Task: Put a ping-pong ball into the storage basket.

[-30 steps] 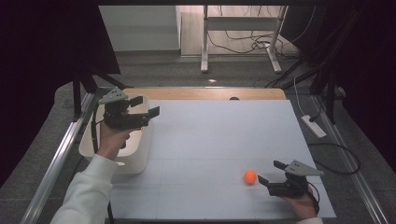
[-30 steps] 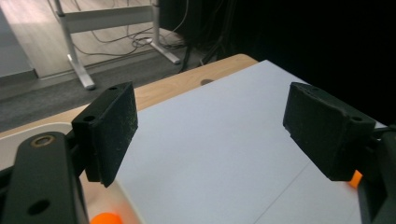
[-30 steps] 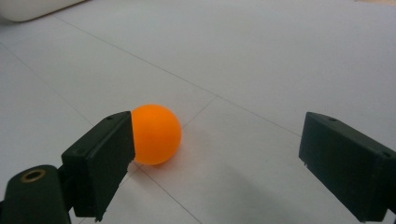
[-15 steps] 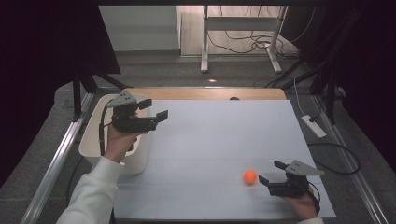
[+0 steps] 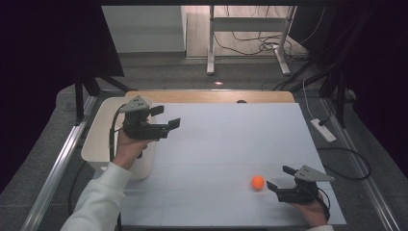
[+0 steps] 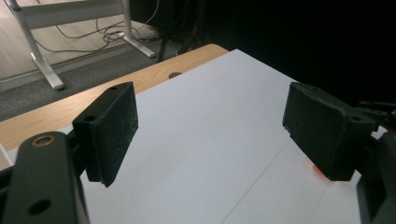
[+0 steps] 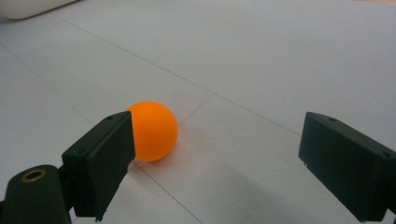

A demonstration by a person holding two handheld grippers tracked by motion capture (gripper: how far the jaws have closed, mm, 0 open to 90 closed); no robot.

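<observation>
Orange ball (image 5: 258, 182) sits on the white table (image 5: 231, 144), near its front right. Right gripper (image 5: 281, 182) just beside it — jaws wide apart, nothing gripped; in the right gripper view the ball (image 7: 154, 130) sits by the left jaw, apart from the other. Left gripper (image 5: 166, 117) hangs at the white bin (image 5: 98, 142), far left — jaws spread wide, nothing between them.

A small, round orange ball (image 5: 258, 182) rests on the white table sheet (image 5: 231, 144), near its front edge.

Orange ball (image 7: 153, 130) on white table (image 7: 280, 56), tongs (image 7: 217, 168) open.
</observation>
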